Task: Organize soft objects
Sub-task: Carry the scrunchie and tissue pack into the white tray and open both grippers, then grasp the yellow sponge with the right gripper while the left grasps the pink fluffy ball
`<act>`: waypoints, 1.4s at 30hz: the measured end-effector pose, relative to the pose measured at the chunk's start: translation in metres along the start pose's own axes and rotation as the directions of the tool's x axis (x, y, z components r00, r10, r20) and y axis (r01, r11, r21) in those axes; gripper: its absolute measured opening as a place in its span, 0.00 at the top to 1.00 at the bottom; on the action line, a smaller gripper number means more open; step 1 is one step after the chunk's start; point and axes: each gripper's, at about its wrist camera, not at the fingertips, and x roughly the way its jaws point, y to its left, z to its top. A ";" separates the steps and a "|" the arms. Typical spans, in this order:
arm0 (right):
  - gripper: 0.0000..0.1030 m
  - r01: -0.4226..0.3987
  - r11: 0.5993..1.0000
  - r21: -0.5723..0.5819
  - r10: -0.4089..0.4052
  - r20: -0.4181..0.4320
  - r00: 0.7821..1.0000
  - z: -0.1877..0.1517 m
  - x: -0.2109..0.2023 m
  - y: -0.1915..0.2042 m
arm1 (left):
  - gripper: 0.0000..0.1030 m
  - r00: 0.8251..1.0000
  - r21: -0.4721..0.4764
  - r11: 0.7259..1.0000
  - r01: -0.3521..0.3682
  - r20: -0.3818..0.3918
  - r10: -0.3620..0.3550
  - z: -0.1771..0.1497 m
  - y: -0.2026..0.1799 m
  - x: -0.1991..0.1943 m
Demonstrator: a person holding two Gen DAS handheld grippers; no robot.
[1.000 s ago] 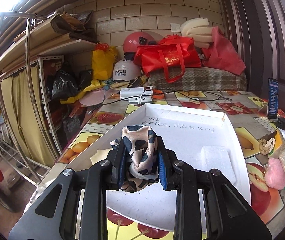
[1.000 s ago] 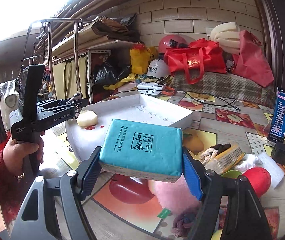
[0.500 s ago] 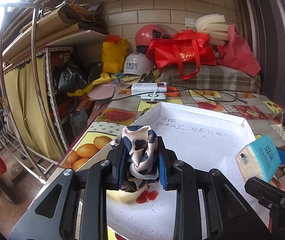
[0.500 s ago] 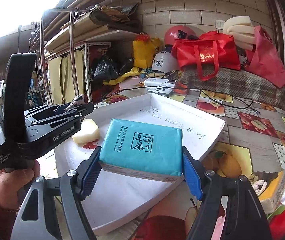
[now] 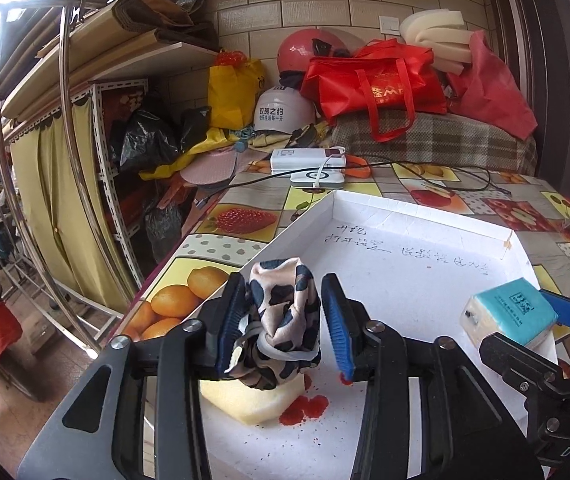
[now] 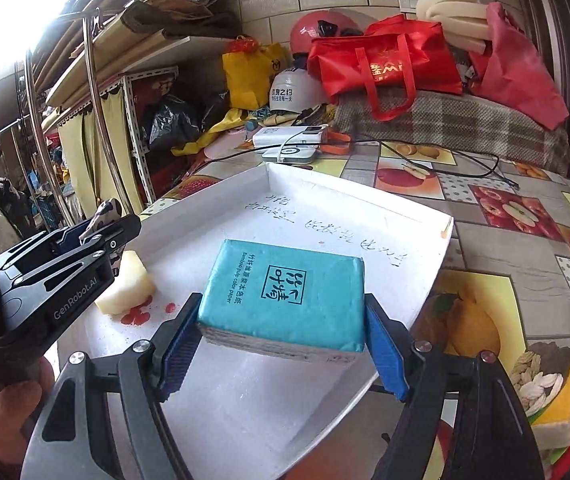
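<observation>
A cow-print cloth scrunchie stands on a pale yellow sponge in the white tray. My left gripper is around it with its jaws opening. The cloth leans on the left pad and the right pad stands clear of it. In the right wrist view the same gripper, scrunchie and sponge sit at the tray's left. My right gripper has a teal tissue pack low over the tray. Its jaws are opening and the pads still touch the pack's sides.
Red stains mark the tray by the sponge. Beyond the tray lie white power banks and a black cable on the fruit-print tablecloth. A nut snack pack lies at the right. Red bags, helmets and a metal rack stand behind and left.
The left jaws have spread and let the scrunchie loose onto the sponge. The right gripper carried the tissue pack leftward, off the tablecloth and over the tray.
</observation>
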 end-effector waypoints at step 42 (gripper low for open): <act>0.00 0.028 0.982 -0.187 0.015 0.228 0.974 -0.008 -0.271 -0.144 | 0.00 0.908 0.033 0.934 0.357 0.222 -0.355 -0.033 -0.046 -0.102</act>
